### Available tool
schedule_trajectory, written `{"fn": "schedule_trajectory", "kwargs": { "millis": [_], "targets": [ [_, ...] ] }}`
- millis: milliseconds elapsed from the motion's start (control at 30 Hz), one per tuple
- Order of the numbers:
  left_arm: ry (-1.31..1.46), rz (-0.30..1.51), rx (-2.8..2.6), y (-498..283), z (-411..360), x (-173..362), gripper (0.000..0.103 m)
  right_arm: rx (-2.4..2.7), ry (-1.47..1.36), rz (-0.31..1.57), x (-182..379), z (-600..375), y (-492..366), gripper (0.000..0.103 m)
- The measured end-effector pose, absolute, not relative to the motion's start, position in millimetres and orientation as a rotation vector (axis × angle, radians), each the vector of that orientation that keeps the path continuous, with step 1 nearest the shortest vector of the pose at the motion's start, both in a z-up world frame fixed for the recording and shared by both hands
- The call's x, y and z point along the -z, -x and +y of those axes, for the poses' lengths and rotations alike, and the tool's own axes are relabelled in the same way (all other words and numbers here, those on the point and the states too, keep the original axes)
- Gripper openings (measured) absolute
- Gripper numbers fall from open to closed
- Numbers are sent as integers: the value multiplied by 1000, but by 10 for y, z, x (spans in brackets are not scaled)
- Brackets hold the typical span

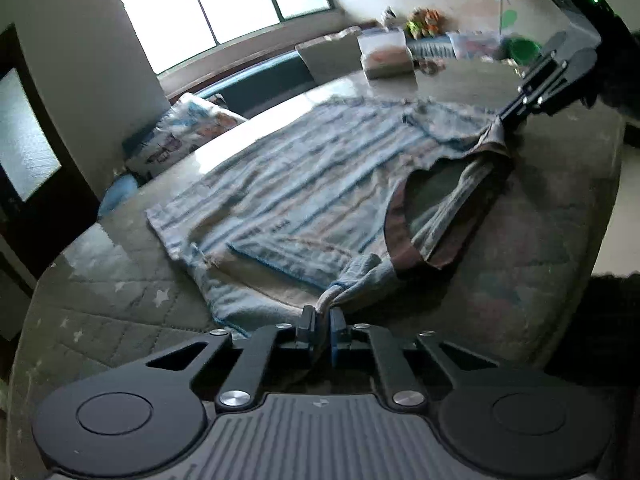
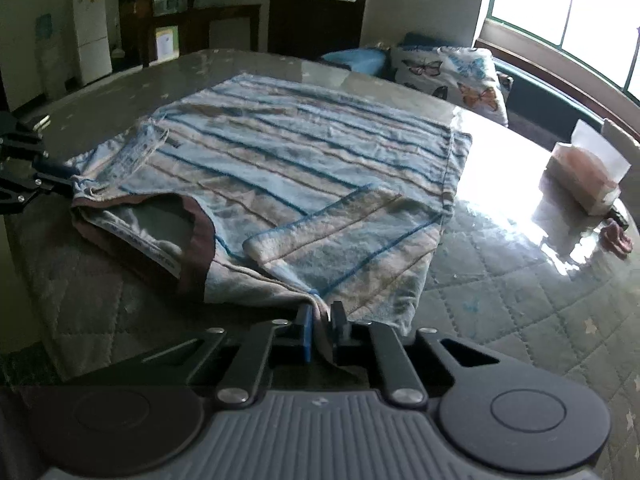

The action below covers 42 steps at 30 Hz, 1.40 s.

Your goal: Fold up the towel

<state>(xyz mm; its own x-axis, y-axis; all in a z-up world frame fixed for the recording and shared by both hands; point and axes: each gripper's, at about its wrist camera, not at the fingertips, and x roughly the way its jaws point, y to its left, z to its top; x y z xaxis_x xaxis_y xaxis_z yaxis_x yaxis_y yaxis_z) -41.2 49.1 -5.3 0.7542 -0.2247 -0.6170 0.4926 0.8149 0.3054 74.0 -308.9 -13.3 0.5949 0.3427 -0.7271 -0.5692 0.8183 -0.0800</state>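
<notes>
Striped towel (image 1: 304,184) lies spread on the quilt-covered desk (image 1: 120,300), near edge partly doubled over, a brown-trimmed loop sagging between the two grips. Left claw (image 1: 323,320) is pinched tight on one near corner, right claw (image 2: 321,316) likewise clamped on the other near corner. Judgement: raise both corners evenly, keep the edge taut, carry it level to the far edge so the corners meet square.
</notes>
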Motion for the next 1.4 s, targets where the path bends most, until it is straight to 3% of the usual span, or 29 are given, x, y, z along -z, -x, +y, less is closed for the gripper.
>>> {"fn": "schedule_trajectory", "kwargs": {
  "millis": [667, 1067, 1400],
  "targets": [
    [-183, 380, 286, 1436, 721, -886, 4, -520, 290, 517, -760, -3283, 389, 4],
    [-174, 410, 213, 278, 839, -1026, 3, -513, 303, 504, -888, -3011, -654, 4],
    [-128, 556, 173, -930, 1070, -864, 1, -514, 308, 600, -645, -2715, -1829, 4]
  ]
}}
